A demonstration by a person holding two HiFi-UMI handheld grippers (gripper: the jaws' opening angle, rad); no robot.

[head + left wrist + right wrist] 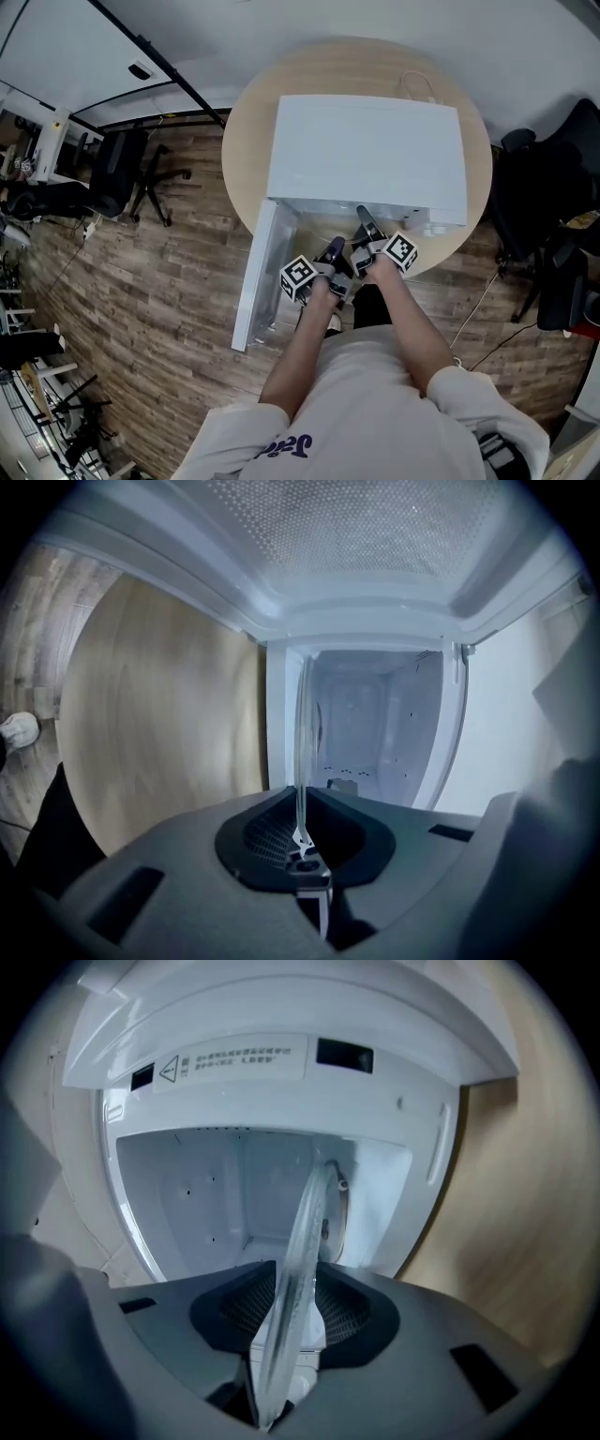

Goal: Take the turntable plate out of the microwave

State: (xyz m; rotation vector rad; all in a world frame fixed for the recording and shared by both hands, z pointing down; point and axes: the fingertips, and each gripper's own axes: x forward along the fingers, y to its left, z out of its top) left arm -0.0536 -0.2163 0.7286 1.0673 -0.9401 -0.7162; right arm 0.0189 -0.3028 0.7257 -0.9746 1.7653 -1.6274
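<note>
The clear round glass turntable plate (302,733) stands edge-on mid-frame at the white microwave's (366,155) open mouth, running straight ahead into the cavity. The left gripper (335,249) pinches its rim. The right gripper's (363,217) jaws straddle it, spread, seemingly not yet pressing.

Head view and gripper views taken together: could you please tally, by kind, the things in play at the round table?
Microwave: 1
Glass plate: 1
Grippers: 2, the left gripper and the right gripper
Round table: 1
Total: 5
</note>
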